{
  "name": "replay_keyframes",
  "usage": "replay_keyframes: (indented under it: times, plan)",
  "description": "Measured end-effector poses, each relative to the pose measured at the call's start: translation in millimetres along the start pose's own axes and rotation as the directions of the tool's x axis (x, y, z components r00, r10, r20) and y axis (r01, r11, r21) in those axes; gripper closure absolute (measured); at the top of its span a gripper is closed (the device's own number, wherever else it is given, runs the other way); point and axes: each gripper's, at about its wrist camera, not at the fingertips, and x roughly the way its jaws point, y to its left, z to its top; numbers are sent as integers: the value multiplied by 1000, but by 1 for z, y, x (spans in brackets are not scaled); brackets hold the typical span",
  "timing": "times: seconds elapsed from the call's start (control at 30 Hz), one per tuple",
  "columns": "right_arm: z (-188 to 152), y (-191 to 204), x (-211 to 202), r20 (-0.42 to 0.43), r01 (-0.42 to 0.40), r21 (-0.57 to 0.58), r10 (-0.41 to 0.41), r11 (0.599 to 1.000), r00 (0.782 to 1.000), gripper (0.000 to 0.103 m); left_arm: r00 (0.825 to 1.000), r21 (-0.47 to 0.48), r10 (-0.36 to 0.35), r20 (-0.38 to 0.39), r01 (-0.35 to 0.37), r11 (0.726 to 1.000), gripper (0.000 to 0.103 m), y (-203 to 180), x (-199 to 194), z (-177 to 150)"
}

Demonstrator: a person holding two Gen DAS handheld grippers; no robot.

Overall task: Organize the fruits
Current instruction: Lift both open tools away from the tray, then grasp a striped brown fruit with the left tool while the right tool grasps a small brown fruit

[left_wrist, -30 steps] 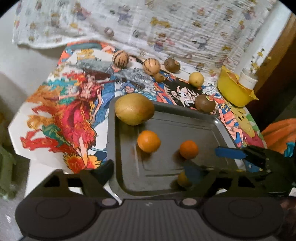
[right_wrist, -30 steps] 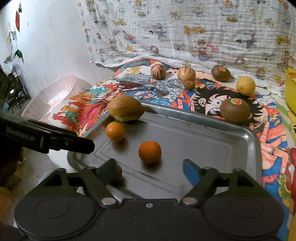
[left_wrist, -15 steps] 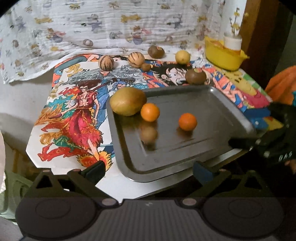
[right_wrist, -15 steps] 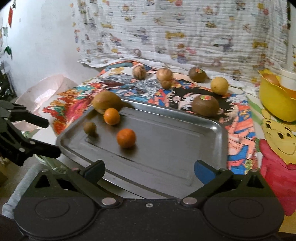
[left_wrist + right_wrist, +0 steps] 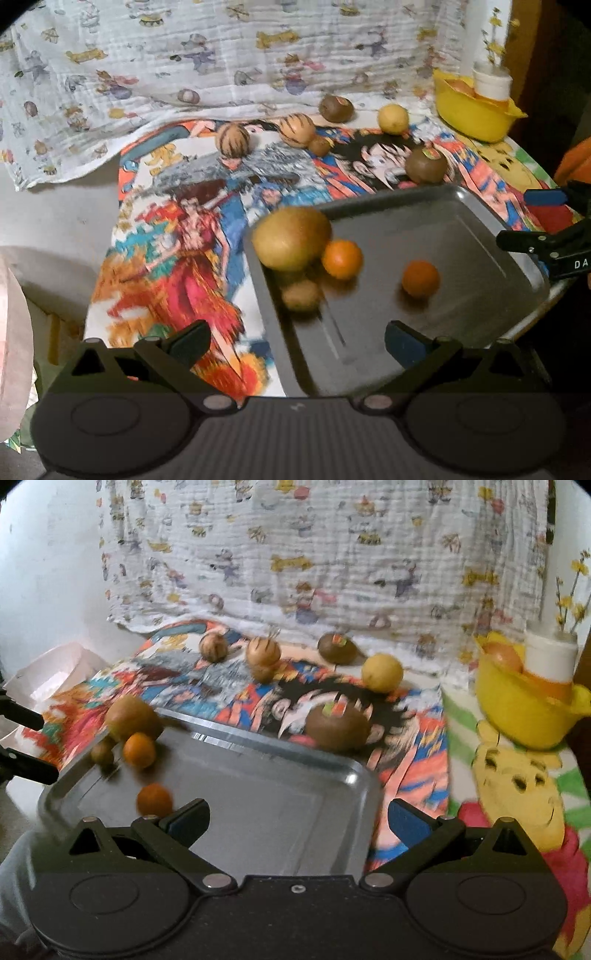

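Both sets of tongs are seen spread wide, nothing between the pads. Left tongs [image 5: 295, 341] are held over the near-left corner of the metal tray [image 5: 480, 221]; right tongs [image 5: 299, 818] hang over the tray's near-right corner [image 5: 354, 775], w/ the printed cloth [image 5: 424, 716] just beyond.

Nearest fruit first: in the tray, one small orange [image 5: 420, 278] sits alone toward the middle, another orange [image 5: 341, 258] is tucked against a big yellow-green mango [image 5: 291, 237] at the far-left corner, and a small brownish fruit [image 5: 301, 294] lies just in front of the mango. Four pieces in, so the job is judged partly done.

Past the tray's far rim, on the cloth: a kiwi w/ a sticker [image 5: 337, 726], touching or nearly touching the rim, can't be told which. It lies straight ahead of the right tongs, slightly right of centre, long axis running roughly left-right across the view. From the left tongs it's far off to the upper right [image 5: 425, 165], across the whole tray. So the right hand is judged the nearer one, approx. a straight reach fwd over the rim.

Farther back: a lemon [image 5: 381, 672], a 2nd stickered kiwi [image 5: 337, 648], two striped round fruits [image 5: 213, 647] [image 5: 263, 650] w/ a small brown one [image 5: 261, 672] beside the second. A yellow bowl [image 5: 524, 709] is parked far right.
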Motion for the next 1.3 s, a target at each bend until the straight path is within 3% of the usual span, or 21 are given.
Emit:
replay_keyframes:
  times: [0.33, 0.7, 0.9, 1.07, 1.3]
  plan:
    - [59, -1, 33, 63, -6, -101, 12, 995, 998, 1, 998, -33, 31, 59, -29, 999, 1, 38, 24, 56]
    - [107, 18, 77, 91, -11, -176, 27, 984, 996, 1, 994, 43, 31, 105, -35, 998, 1, 72, 59, 114]
    - [121, 30, 112, 70, -41, -150, 52, 988, 996, 1, 993, 22, -9, 116, 6, 1000, 1, 97, 90, 132]
    - [133, 36, 145, 40, -98, -53, 100, 994, 994, 2, 988, -2, -44, 149, 45, 999, 1, 110, 119, 147]
    - [130, 47, 187, -27, -81, -4, 81, 997, 996, 19, 981, 4, -88, 174, 89, 996, 1, 111, 156, 160]
